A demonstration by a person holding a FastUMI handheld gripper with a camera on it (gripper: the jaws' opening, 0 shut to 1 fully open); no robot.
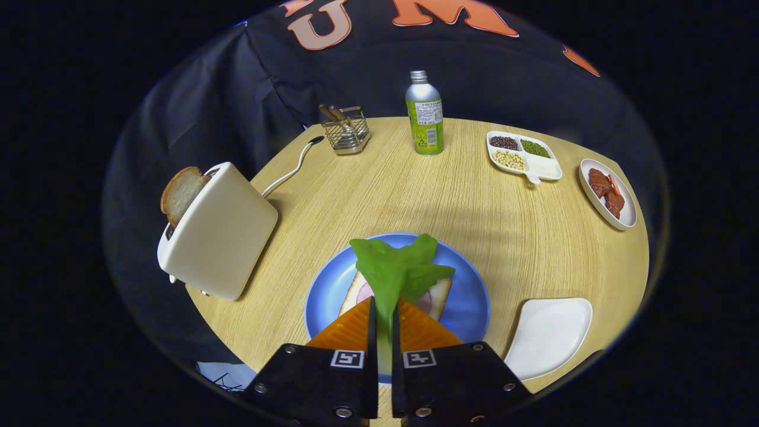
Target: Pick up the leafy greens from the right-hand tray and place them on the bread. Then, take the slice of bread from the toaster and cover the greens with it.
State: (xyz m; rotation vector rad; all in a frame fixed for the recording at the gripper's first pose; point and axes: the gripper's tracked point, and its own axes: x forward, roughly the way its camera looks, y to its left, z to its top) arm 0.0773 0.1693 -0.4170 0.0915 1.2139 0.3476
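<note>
Gripper view looks down on a round wooden table (pixel 415 190) with the blue plate (pixel 468 296) as the anchor of the scene. The gripper (pixel 383 311) has its two fingers pressed nearly together, pinching the stem end of the leafy greens (pixel 397 270), and the leaves fan out just ahead of the fingertips, above the middle of the blue plate. Under the greens, on the blue plate, lies a slice of bread (pixel 440 295) with something pale pink on it; whether the leaves touch it cannot be told. To the left of the blue plate stands a cream toaster (pixel 222 234), tilted in the fisheye image, with a slice of toast (pixel 181 193) sticking up out of its slot; its white cord (pixel 290 172) trails toward the far side of the table. Just right of the blue plate, near the table's edge, sits a white tray (pixel 548 335) with nothing on it. Beyond the blue plate, at the far edge, stands a green bottle (pixel 424 118) with a silver top, upright, and to its left a wire holder (pixel 345 133) with brown sticks in it. Farther right of the blue plate is a divided white dish (pixel 542 168) holding dark red beans, green beans and pale beans in separate compartments, and beside that an oval white dish (pixel 625 216) with reddish chunks of food. Nothing stands between the fingers and the bread.
</note>
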